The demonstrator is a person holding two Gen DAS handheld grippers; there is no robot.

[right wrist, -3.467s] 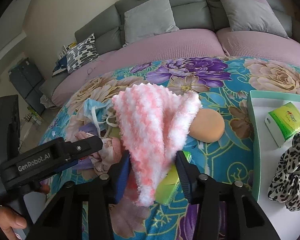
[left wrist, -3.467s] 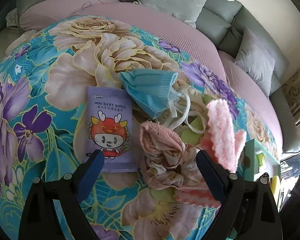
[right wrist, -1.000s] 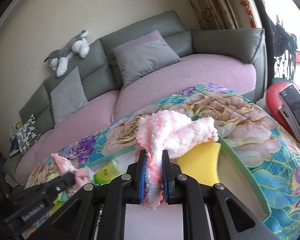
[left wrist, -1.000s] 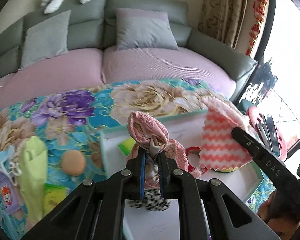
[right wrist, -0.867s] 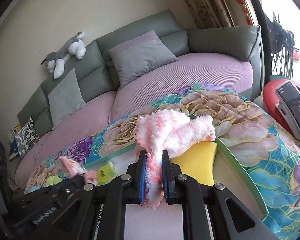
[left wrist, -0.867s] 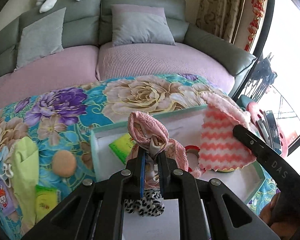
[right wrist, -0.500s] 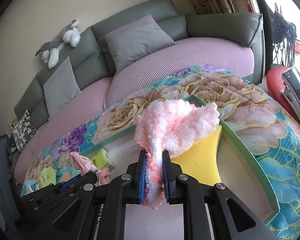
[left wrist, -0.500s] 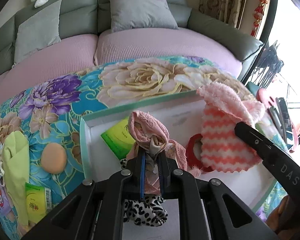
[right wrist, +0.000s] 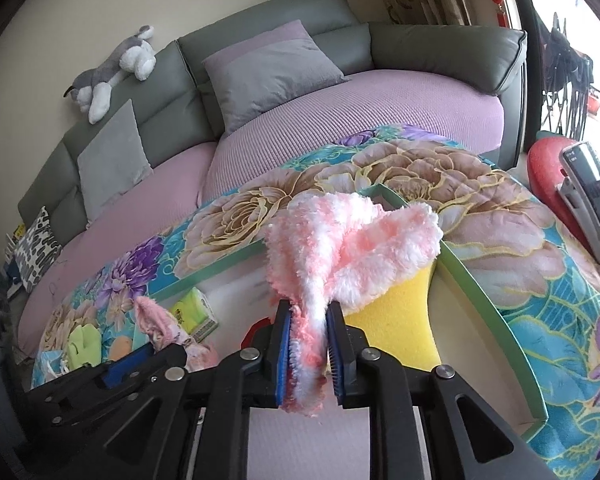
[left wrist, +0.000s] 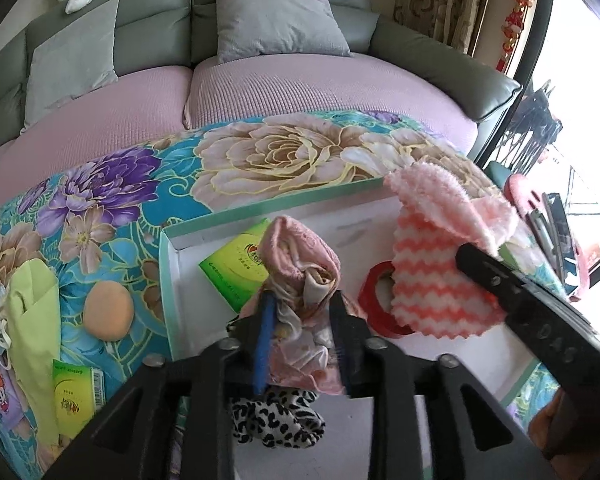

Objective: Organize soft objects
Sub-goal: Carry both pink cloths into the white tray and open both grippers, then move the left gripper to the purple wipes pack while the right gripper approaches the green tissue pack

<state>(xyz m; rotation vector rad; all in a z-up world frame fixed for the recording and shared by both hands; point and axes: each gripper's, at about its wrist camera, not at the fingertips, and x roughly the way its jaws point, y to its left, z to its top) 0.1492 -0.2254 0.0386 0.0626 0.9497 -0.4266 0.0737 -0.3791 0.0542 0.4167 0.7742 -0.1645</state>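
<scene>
My left gripper (left wrist: 300,312) hovers over the white tray with the green rim (left wrist: 260,210). Its jaws are opening, and a crumpled pink lace cloth (left wrist: 300,256) stands loosely between the fingers, just above a leopard-print scrunchie (left wrist: 276,420). My right gripper (right wrist: 308,344) is over the same tray (right wrist: 484,292). Its jaws are opening slightly, but the pads still touch the fluffy pink-and-white cloth (right wrist: 340,240). That cloth droops onto a yellow sponge (right wrist: 396,320). It shows again at the right of the left wrist view as a fluffy cloth (left wrist: 432,264).
In the tray lie a green tissue pack (left wrist: 236,264) and a red ring (left wrist: 376,304). On the flowered tablecloth to the left are an orange puff (left wrist: 108,312), a light green cloth (left wrist: 32,320) and a second green pack (left wrist: 74,392). A sofa curves behind.
The left jaws have spread apart around the pink lace cloth, which they clamped before. Both grippers have dropped a little closer to the tray. The right jaws have loosened slightly.
</scene>
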